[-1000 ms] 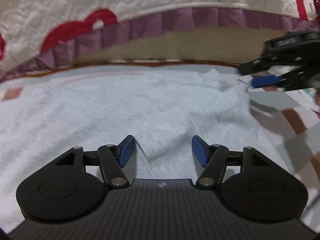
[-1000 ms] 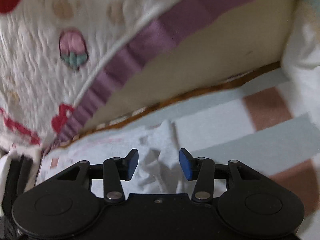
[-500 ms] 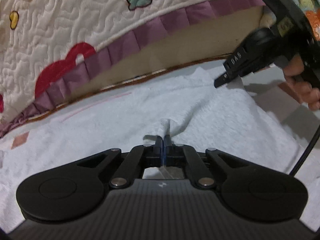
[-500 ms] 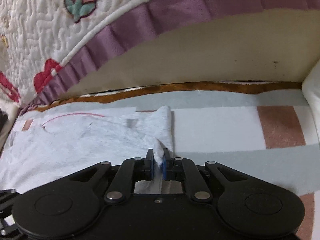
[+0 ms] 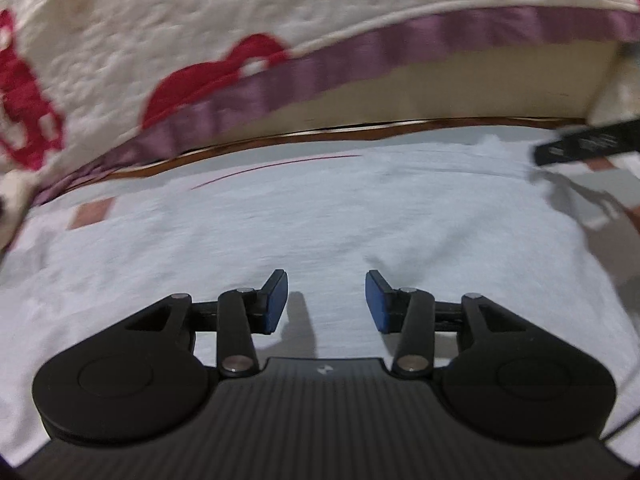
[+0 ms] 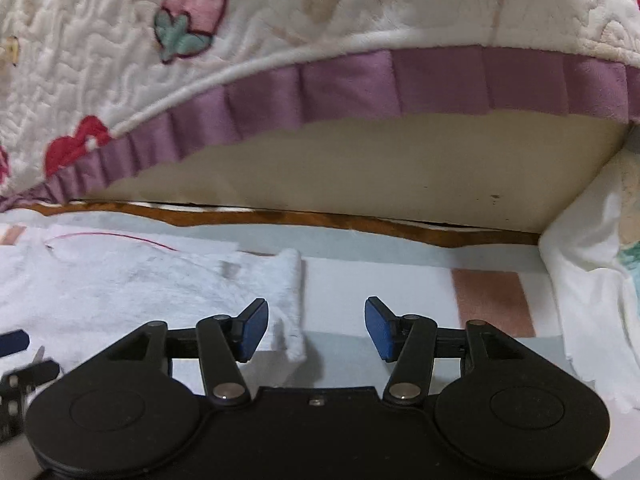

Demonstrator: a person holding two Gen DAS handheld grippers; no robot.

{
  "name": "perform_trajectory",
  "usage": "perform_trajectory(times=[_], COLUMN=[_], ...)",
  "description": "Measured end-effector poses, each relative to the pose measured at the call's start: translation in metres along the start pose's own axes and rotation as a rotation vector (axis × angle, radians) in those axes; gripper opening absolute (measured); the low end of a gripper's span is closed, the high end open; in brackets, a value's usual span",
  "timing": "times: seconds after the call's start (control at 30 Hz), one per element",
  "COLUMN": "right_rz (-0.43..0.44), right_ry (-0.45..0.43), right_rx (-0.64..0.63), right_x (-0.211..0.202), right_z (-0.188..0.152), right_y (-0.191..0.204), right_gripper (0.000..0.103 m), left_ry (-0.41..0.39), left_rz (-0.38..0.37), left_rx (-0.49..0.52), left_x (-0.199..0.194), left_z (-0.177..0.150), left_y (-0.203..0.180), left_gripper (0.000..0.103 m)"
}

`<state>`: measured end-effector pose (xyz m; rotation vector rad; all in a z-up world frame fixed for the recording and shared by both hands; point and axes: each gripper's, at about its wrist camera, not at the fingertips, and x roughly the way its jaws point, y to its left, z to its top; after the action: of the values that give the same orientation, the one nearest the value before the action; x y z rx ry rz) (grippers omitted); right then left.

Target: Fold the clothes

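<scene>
Left wrist view: the left gripper [image 5: 326, 302] hung over the white garment [image 5: 320, 232], fingers [image 5: 276, 300] parted about halfway and opening, nothing pinched between them, only flat cloth below. The garment filled the frame from 9 to 3 o'clock, fuzzy, fleece-like, soft wrinkles, a thin red curved line toward 11. The right gripper [image 5: 580, 144] showed as a blurred black bar at 2 o'clock. At 12 hung a quilted cream bedcover [image 5: 200, 40] with red patches and a purple pleated trim. Risk, as a judgement: the frame was motion-blurred, so a quick re-grab could pinch only the top layer or miss the edge, leaving the fold skewed.

Right wrist view: the right gripper [image 6: 316, 328] had its fingers [image 6: 252, 330] wide and opening, empty. The garment's narrow plush end [image 6: 286, 300] lay just inside the left finger, reaching toward 12, its edge curled at the bottom. The rest of the garment spread to 9 o'clock over a grey, white and pink checked mat [image 6: 400, 288]. A crumpled white cloth [image 6: 592, 300] sat at 3 o'clock. Risk: the curled end could flop back or bunch if left loose, and the soft pile could slip from a shallow pinch.
</scene>
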<state>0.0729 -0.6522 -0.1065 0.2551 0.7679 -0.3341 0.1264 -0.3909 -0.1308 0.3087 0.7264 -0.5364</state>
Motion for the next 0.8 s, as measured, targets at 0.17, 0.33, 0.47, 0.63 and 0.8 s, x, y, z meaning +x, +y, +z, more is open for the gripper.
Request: perform_trajectory(times=[0.17, 0.33, 0.47, 0.63, 0.8], right_rz=[0.149, 0.151, 0.169, 0.175, 0.276], right_ry=[0.019, 0.067, 0.053, 0.012, -0.023], right_rx=[-0.046, -0.182, -0.193, -0.203, -0.235], right_x=[-0.008, 0.008, 0.008, -0.003, -0.029], right_z=[-0.008, -0.029, -0.032, -0.03, -0.033], right_y=[0.014, 0.047, 0.045, 0.052, 0.091], right_gripper=[0.03, 0.028, 0.032, 0.033, 0.033], left_ry=[0.03, 0.048, 0.05, 0.078, 0.068], left_rz=[0.045, 0.147, 0.14, 0.244, 0.268], left_rx=[0.051, 0.179, 0.043, 0.018, -0.143], left_x=[-0.026, -0.063, -0.099, -0.109, -0.114], left_z=[-0.009, -0.015, -0.014, -0.028, -0.048], left_y=[0.027, 0.058, 0.114, 0.177, 0.226], left_gripper=[0.046, 0.048, 0.058, 0.057, 0.058])
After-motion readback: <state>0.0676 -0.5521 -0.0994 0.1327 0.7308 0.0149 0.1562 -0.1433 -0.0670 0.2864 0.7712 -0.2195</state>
